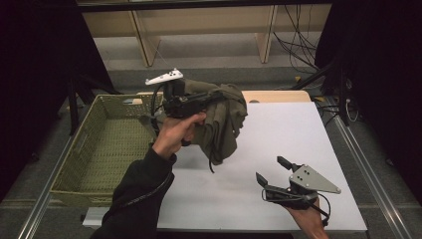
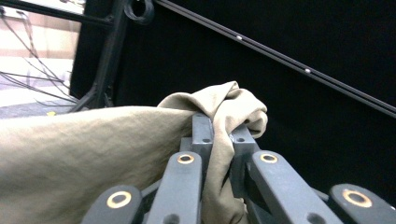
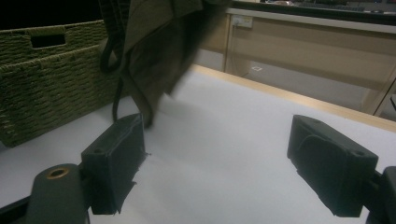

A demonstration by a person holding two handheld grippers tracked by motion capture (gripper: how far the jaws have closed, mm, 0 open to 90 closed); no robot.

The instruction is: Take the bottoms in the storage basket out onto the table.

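A green woven basket (image 1: 94, 149) sits left of the white table (image 1: 278, 149), cables (image 1: 298, 45) behind.

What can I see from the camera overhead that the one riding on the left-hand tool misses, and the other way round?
The high view alone takes in the woven basket, the white table, the person's left hand and the right gripper, jaws open above the table. The left gripper view alone shows, close up, the fold of cloth pinched between the left gripper jaws, against a black curtain. Both show the olive cloth held up off the table.
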